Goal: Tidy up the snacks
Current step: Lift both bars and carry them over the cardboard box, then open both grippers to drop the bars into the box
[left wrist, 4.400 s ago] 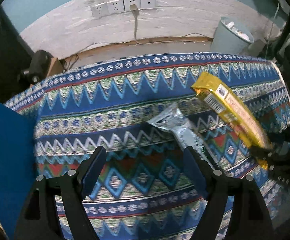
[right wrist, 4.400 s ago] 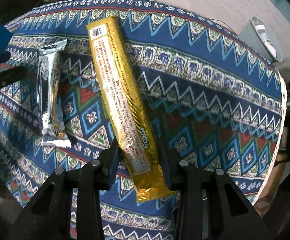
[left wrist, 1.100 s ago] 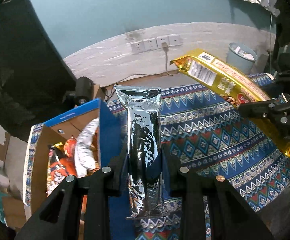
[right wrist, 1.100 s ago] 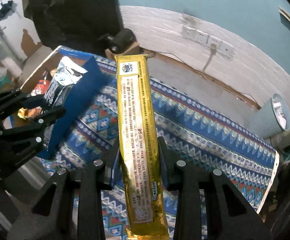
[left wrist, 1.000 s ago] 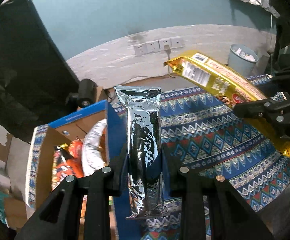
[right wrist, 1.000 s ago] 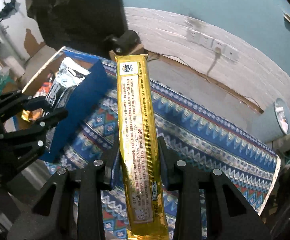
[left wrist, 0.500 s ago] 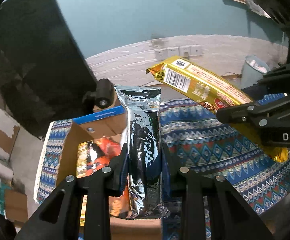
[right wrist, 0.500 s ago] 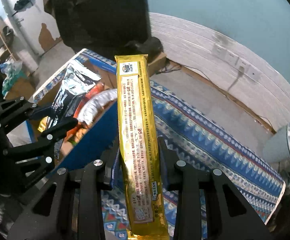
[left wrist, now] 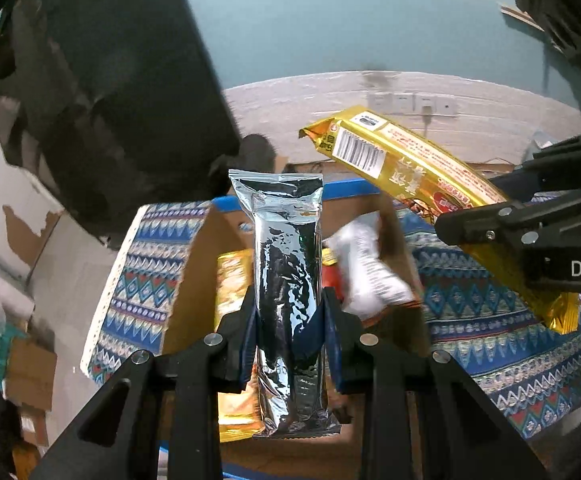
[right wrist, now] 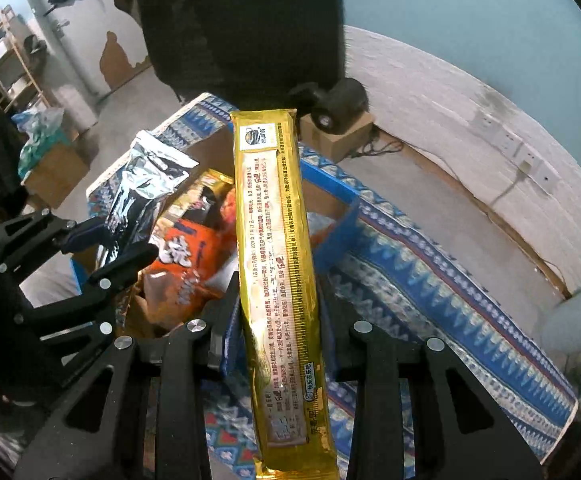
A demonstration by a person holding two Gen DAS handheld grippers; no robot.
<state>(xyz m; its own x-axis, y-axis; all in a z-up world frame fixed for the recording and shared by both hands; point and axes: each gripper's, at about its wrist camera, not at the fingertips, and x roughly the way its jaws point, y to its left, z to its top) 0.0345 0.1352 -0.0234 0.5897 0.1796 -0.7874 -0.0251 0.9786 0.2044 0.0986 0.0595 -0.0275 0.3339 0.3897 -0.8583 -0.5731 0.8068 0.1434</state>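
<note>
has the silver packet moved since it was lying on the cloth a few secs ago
Yes. The silver packet is off the patterned tablecloth, clamped in the left gripper, and has been carried leftward to hang over the open cardboard box of snacks.

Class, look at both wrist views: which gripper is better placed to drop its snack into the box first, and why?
Left, probably. The left gripper holds the silver packet directly over the open cardboard box, while the right gripper carries its gold packet beside the box's edge.
</note>
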